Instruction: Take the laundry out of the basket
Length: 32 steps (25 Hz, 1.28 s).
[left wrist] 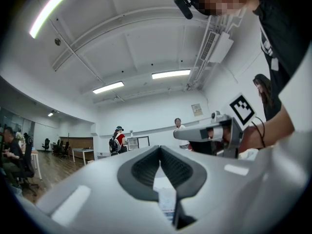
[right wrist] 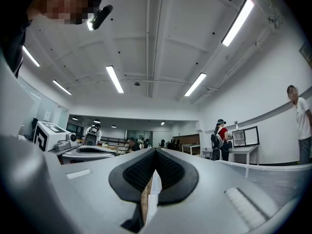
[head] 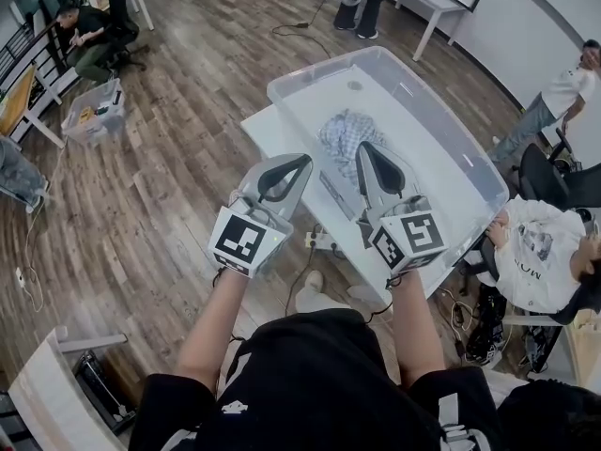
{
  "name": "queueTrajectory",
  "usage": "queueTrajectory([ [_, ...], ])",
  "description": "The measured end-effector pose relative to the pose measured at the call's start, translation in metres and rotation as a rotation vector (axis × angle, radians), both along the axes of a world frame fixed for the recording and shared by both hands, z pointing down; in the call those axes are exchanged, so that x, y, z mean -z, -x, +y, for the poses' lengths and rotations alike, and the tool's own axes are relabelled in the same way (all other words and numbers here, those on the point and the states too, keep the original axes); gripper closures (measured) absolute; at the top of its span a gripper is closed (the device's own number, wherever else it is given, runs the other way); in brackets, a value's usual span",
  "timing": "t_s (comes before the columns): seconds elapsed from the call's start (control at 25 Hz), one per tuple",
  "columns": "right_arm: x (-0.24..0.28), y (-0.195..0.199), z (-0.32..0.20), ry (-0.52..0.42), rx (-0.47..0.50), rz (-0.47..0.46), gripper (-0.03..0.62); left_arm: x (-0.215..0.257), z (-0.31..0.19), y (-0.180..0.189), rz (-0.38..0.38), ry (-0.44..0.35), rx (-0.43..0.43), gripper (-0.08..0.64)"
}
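A clear plastic basket stands on a white table. In it lies a crumpled blue-and-white checked garment. I hold both grippers side by side and roughly level in front of the basket's near side. My left gripper is shut with nothing in it, its tip short of the table's near edge. My right gripper is also shut and empty, its tip over the near side of the garment. Each gripper view looks out across the room and shows the other gripper beside it.
A seated person in white is close to the table's right end. Another person sits at the far left near a small clear box on the floor. A power strip and cables lie under the table. A white desk stands at bottom left.
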State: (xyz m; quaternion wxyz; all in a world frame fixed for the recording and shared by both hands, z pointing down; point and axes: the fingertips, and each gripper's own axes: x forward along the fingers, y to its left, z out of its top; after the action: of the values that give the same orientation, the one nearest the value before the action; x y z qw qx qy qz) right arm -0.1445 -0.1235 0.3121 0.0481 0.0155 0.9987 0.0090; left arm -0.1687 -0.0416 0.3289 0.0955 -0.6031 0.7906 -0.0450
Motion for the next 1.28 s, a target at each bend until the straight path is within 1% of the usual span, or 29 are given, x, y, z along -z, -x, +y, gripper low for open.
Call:
queueTrajectory([
  [0.24, 0.006, 0.021, -0.029, -0.006, 0.009, -0.002, 0.594, 0.006, -0.029, 0.02, -0.008, 0.012, 0.006, 0.549],
  [0.44, 0.01, 0.028, -0.059, 0.018, -0.006, -0.009, 0.594, 0.012, -0.055, 0.029, -0.025, 0.029, 0.006, 0.549],
  [0.6, 0.007, 0.037, -0.083, 0.037, -0.019, -0.002, 0.594, 0.015, -0.077, 0.042, -0.041, 0.047, 0.013, 0.549],
  [0.8, 0.005, 0.035, -0.105, 0.05, -0.039, -0.016, 0.594, 0.014, -0.101, 0.041, -0.064, 0.065, -0.013, 0.549],
  [0.88, 0.001, 0.034, -0.113, 0.057, -0.048, -0.013, 0.594, 0.011, -0.11, 0.04, -0.062, 0.075, -0.023, 0.549],
  [1.12, -0.01, 0.033, -0.132, 0.082, -0.096, 0.007, 0.594, 0.002, -0.131, 0.041, -0.069, 0.099, -0.069, 0.549],
  [1.28, -0.02, 0.035, -0.144, 0.073, -0.132, 0.027, 0.594, -0.004, -0.144, 0.049, -0.058, 0.103, -0.104, 0.549],
])
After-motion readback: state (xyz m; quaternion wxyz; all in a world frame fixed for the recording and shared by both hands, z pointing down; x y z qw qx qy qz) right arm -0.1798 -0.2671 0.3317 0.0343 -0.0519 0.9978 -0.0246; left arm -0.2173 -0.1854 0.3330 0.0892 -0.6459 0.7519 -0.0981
